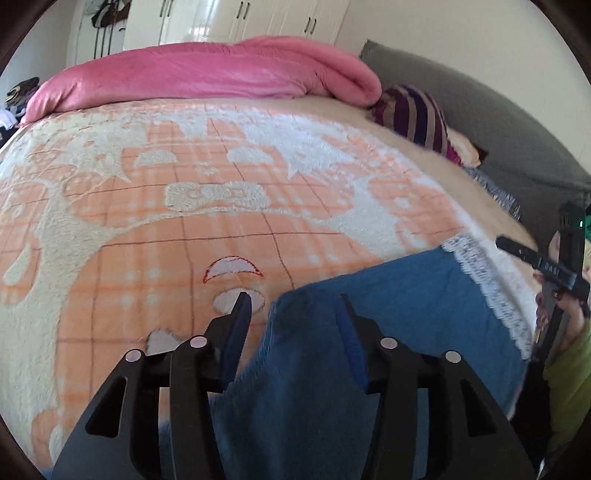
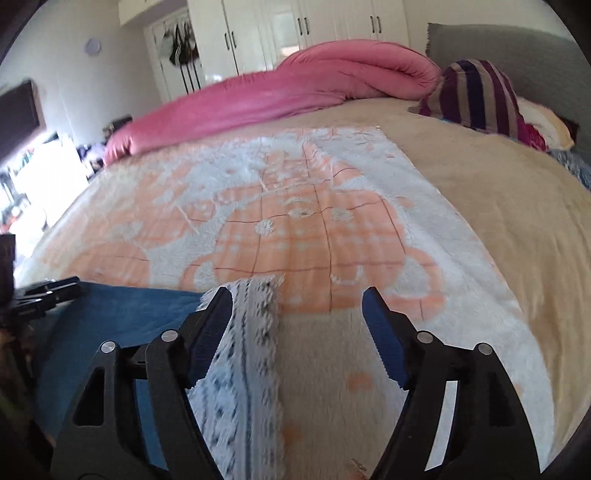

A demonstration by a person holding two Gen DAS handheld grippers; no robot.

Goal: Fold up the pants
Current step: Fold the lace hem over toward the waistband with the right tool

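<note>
Blue pants point(image 1: 388, 332) with a white lace hem point(image 1: 480, 280) lie flat on the orange and cream blanket point(image 1: 184, 240). My left gripper point(image 1: 293, 306) hangs open over the pants' left edge, with cloth lying between the jaws and the pads point(image 1: 236, 325) apart from it. In the right wrist view, my right gripper point(image 2: 297, 299) stands open at the lace hem point(image 2: 251, 350). The hem lies against the left finger point(image 2: 210, 325), and the right finger is clear of it. The blue pants point(image 2: 129, 314) stretch to the left there, where the left gripper point(image 2: 48, 291) shows at the edge.
A pink duvet point(image 1: 207, 74) is bunched along the far side of the bed. A striped pillow point(image 2: 476, 96) leans on the grey headboard point(image 2: 517, 48). White wardrobes point(image 2: 295, 33) stand behind. A green sleeve point(image 1: 572, 376) is at the right edge.
</note>
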